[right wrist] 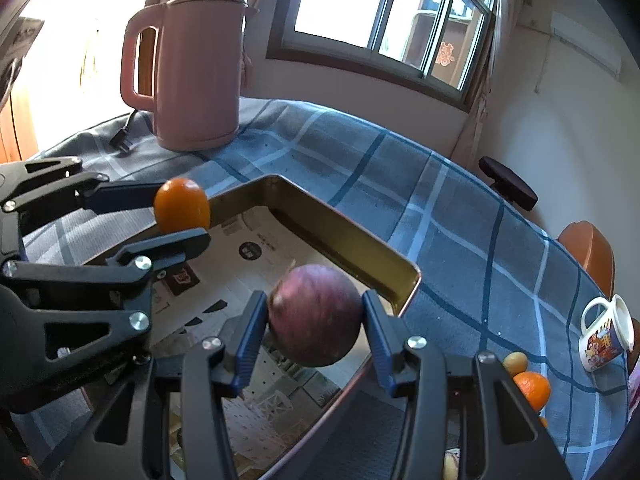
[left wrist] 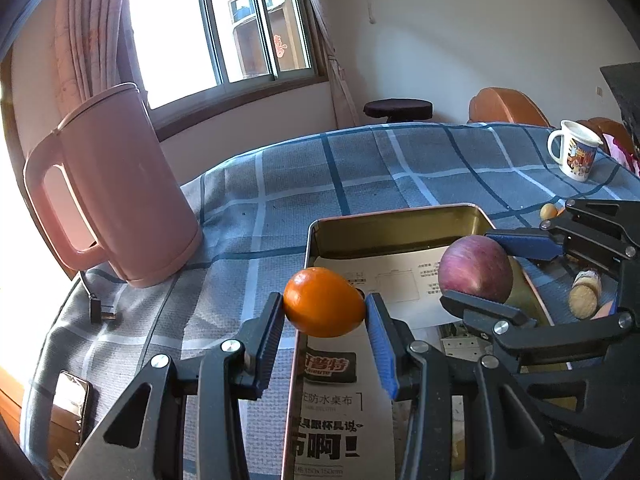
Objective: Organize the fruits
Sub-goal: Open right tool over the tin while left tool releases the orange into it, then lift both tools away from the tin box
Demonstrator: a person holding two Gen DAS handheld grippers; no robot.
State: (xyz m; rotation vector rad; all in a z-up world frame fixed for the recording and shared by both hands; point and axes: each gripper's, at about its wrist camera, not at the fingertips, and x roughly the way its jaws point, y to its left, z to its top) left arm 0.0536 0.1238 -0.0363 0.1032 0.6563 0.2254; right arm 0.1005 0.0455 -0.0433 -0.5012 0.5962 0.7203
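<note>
Desk (left wrist: 360,168) under blue plaid cloth, by a sunlit window; pink plastic kettle (left wrist: 116,188) at its left edge, printed white mug (left wrist: 576,152) far right, bare cloth between. Gold rectangular metal tray (right wrist: 360,240), paper-lined, mid-desk. Left gripper (left wrist: 325,312) pinches a small orange citrus fruit (left wrist: 323,302) above the tray's rim. Right gripper (right wrist: 316,320) clamps a round red apple (right wrist: 314,314) over the tray.

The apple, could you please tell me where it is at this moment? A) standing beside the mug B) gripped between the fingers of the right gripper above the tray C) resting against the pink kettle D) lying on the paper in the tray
B: the apple is clamped between the two fingers of the right gripper, held over the paper-lined tray, while the left gripper holds the orange.
</note>
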